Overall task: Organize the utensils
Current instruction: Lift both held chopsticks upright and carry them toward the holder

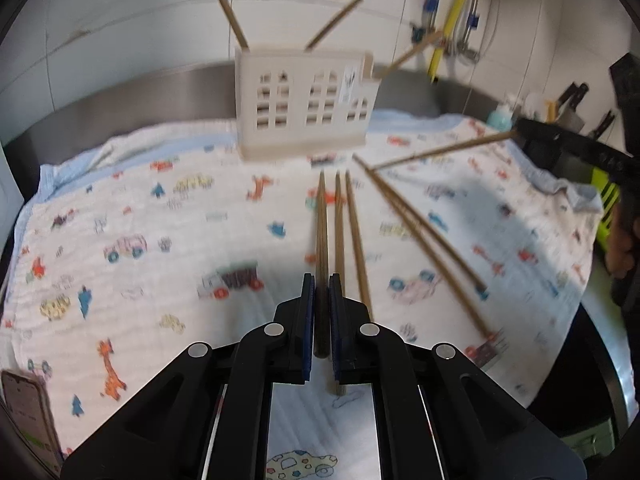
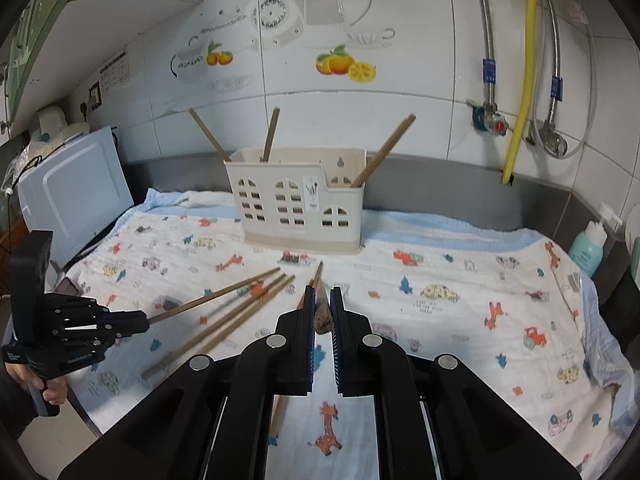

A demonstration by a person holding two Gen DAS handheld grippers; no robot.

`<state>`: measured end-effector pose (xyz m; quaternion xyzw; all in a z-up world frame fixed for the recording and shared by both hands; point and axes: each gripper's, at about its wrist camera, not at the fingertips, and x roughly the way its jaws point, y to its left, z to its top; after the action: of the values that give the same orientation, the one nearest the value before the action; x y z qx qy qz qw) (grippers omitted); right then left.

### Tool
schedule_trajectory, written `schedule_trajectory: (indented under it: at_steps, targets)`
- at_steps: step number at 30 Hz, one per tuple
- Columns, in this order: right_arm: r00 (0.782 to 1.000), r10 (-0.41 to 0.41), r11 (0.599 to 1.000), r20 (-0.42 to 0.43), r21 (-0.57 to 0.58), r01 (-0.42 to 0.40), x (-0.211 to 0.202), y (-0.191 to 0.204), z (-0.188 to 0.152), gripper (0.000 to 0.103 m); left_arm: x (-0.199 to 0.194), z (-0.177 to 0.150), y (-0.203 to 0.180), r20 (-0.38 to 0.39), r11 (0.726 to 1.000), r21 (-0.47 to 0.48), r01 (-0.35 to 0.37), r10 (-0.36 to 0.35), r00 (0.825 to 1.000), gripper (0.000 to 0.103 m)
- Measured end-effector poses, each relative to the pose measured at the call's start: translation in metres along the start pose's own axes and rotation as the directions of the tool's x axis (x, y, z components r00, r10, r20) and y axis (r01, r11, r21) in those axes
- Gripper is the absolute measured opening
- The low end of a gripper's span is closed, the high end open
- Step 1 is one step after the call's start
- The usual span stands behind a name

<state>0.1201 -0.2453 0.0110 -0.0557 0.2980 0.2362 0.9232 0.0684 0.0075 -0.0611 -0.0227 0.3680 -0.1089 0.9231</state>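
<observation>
A cream utensil holder (image 1: 306, 104) (image 2: 300, 204) stands at the back of the patterned cloth (image 1: 140, 220) with three chopsticks leaning in it. My left gripper (image 1: 321, 280) is shut on a brown chopstick (image 1: 321, 208) that points toward the holder; in the right wrist view this left gripper (image 2: 146, 320) holds that chopstick (image 2: 216, 294) slanting over the cloth. My right gripper (image 2: 323, 292) is shut on another chopstick (image 2: 323, 314), and in the left wrist view the right gripper (image 1: 520, 132) carries that chopstick (image 1: 440, 150). Several loose chopsticks (image 1: 420, 236) (image 2: 224, 328) lie on the cloth.
A phone (image 1: 24, 412) lies at the cloth's near left corner. A white appliance (image 2: 72, 192) stands at the left, a teal bottle (image 2: 586, 248) at the right. A yellow hose (image 2: 524, 72) and metal pipes run down the tiled wall. A steel rim (image 2: 460, 188) borders the counter.
</observation>
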Motion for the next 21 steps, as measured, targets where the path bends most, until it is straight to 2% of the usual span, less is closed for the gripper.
schedule_trajectory:
  at_steps: [9,21]
  targets:
    - [0.999,0.018,1.0,0.037,-0.008,-0.018,-0.004,0.002,0.031,0.007,-0.017,0.029,0.0,0.08,1.0,0.023,-0.006,0.004,0.997,0.006]
    - [0.994,0.064,0.998,0.091,0.013,-0.065,-0.01,-0.014,0.108,0.007,-0.025,0.085,0.006,0.182,1.0,0.016,0.024,-0.027,0.983,0.005]
